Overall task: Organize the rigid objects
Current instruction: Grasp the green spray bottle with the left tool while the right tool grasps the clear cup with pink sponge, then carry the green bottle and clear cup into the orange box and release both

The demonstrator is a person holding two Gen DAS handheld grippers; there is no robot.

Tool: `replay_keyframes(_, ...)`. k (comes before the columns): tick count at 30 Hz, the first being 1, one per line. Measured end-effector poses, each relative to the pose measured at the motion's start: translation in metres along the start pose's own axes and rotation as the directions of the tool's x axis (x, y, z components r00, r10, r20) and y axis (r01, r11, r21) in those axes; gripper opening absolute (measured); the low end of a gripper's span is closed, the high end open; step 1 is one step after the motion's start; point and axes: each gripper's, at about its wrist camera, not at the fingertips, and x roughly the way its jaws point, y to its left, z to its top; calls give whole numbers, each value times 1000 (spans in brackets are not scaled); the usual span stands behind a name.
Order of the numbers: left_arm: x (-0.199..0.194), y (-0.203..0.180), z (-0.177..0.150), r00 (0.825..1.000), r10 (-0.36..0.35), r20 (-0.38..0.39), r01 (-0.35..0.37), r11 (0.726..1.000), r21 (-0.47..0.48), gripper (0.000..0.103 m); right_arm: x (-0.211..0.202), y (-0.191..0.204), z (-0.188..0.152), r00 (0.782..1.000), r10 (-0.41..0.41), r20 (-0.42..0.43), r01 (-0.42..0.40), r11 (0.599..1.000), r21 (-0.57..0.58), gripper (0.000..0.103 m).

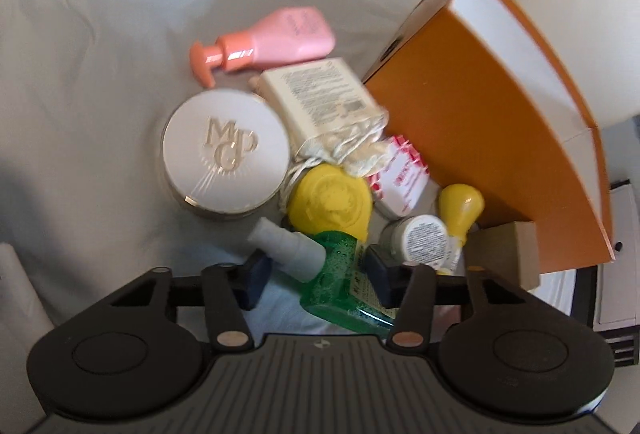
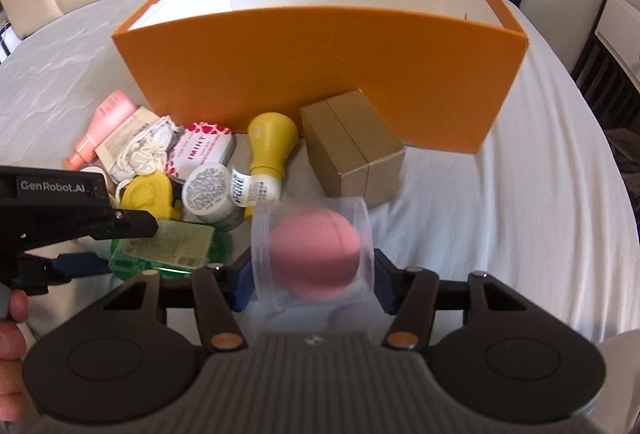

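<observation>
Clear tub (image 2: pixel 314 254) clamped between right gripper (image 2: pixel 314 276) fingers — green bottle (image 1: pixel 340 274) between left's (image 1: pixel 316 274).

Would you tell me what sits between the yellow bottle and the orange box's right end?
A brown cardboard box stands there on the sheet, right of the yellow bottle and just before the orange box; the right wrist view shows it.

right claw (image 2: pixel 314 276) grips clear case (image 2: pixel 312 254) | pink ball, blurred, seemingly inside | orange box (image 2: pixel 320 73) behind

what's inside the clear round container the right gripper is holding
A pink, rounded ball-like thing fills most of the clear container, held between the right gripper jaws. Its underside and the container's base are hidden by the gripper, and blur hides finer detail.
</observation>
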Motion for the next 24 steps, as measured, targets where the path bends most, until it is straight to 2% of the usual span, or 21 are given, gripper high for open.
replay_keyframes(3, -7, -12, 2, 999, -40, 35, 37, 996, 85, 41, -4, 2, -1, 1000, 11, 5, -11, 1000, -8, 57)
replay_keyframes(4, -9, -18, 4, 998, -52, 46, 46, 991, 122, 34, -4, 3, -1, 1000, 15, 4, -15, 1000, -7, 57)
replay_keyframes(6, -12, -29, 7, 994, -89, 64, 76, 979, 190, 27, -5, 4, 0, 1000, 26, 2, -26, 1000, -6, 57)
replay_keyframes(9, -10, -42, 10, 994, -92, 62, 75, 968, 240, 26, -4, 6, 2, 1000, 29, 3, -29, 1000, -10, 57)
replay_keyframes(11, -3, -44, 12, 995, -77, 67, 59, 969, 240, 30, -1, 8, 3, 1000, 14, -3, -14, 1000, -15, 57)
replay_keyframes(13, 1, -46, 9, 996, -59, 73, 39, 969, 245, 39, 3, 6, 4, 1000, 16, -17, -16, 1000, -2, 57)
replay_keyframes(18, 10, -45, 7, 994, -57, 92, 31, 965, 259, 42, 5, 6, 5, 1000, 27, -13, -27, 1000, -8, 57)
replay_keyframes(20, 8, -43, 6, 991, -68, 114, 37, 966, 256, 37, 6, 7, 6, 1000, 29, -11, -29, 999, -13, 57)
replay_keyframes(21, 5, -42, 6, 989, -72, 126, 37, 965, 259, 27, 6, 7, 5, 1000, 28, -9, -28, 999, -15, 57)
replay_keyframes(24, -6, -48, 0, 982, -79, 173, 20, 947, 321, 26, 3, 8, 4, 1000, 23, 5, -23, 999, -23, 57)
